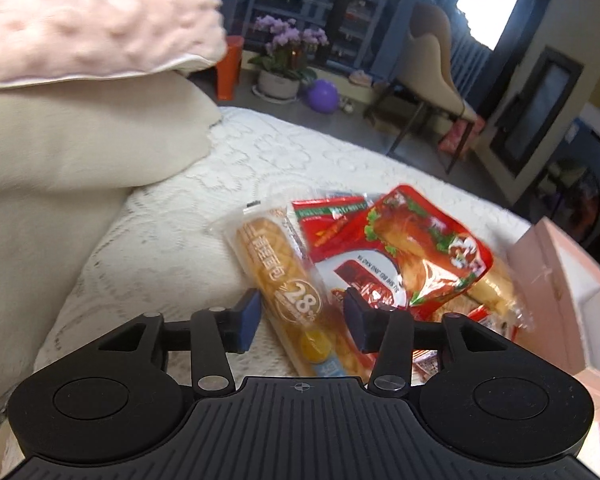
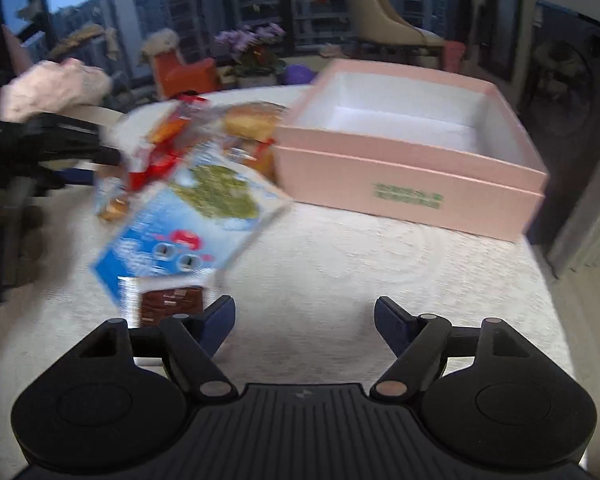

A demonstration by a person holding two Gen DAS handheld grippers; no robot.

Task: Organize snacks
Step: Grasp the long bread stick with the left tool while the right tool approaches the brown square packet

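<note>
In the left wrist view my left gripper [image 1: 302, 312] is open, its fingers on either side of a long wrapped bread pack [image 1: 290, 276] lying on the white lace cloth [image 1: 172, 232]. Red snack packets [image 1: 416, 248] lie just right of it. In the right wrist view my right gripper [image 2: 304, 320] is open and empty above the cloth [image 2: 340, 264]. A blue snack box [image 2: 188, 232] lies ahead to its left, blurred. The open pink box [image 2: 412, 164] stands ahead to the right, its inside white. More snacks [image 2: 248, 128] lie piled beside the box.
A beige cushion [image 1: 60, 168] and a pink blanket [image 1: 92, 24] lie left of the left gripper. The pink box's corner [image 1: 556, 292] shows at right there. The left gripper's dark body [image 2: 40, 152] shows at left in the right view. A chair and flowers stand behind.
</note>
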